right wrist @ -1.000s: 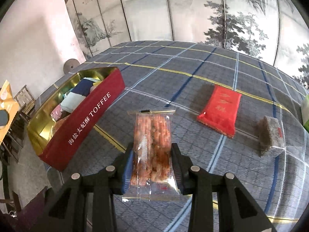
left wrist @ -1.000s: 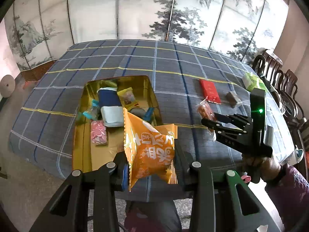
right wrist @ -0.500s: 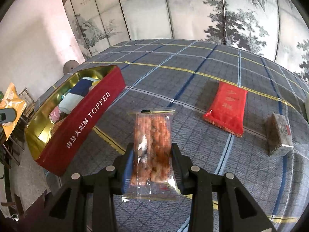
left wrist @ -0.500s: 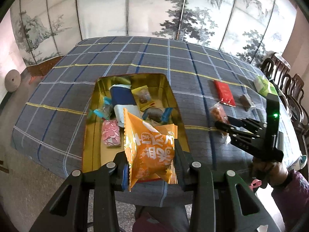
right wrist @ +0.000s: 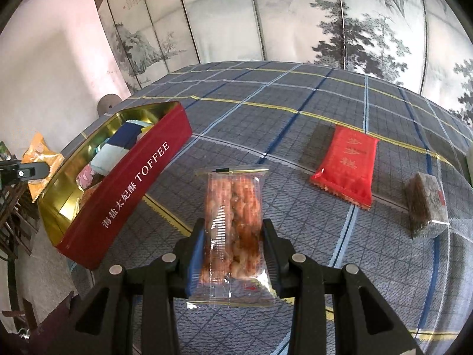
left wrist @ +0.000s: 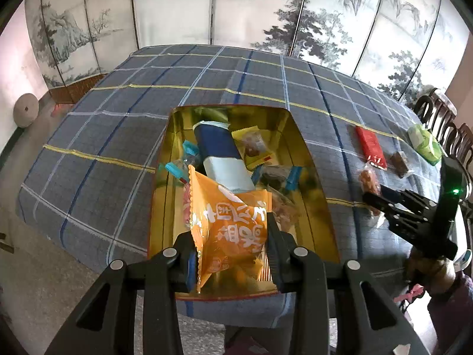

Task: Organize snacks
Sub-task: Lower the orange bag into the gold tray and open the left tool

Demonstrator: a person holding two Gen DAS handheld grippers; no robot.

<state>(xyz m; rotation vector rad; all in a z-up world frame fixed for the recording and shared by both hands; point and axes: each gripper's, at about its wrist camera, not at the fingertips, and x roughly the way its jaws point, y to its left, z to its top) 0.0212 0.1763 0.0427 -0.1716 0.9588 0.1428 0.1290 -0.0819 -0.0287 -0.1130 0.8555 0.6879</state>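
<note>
Tin (left wrist: 307, 159) held mixed snacks. Plaid cloth (left wrist: 124, 124), painted screen (left wrist: 177, 9) behind. L tongs (left wrist: 232, 254) clamped orange bag (left wrist: 230, 224); R tongs (right wrist: 233, 254) clamped clear pack (right wrist: 233, 222).

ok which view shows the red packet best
The right wrist view: the red packet lies flat on the tablecloth, large, its gold print visible. The left wrist view shows it small and foreshortened near the right edge.
</note>
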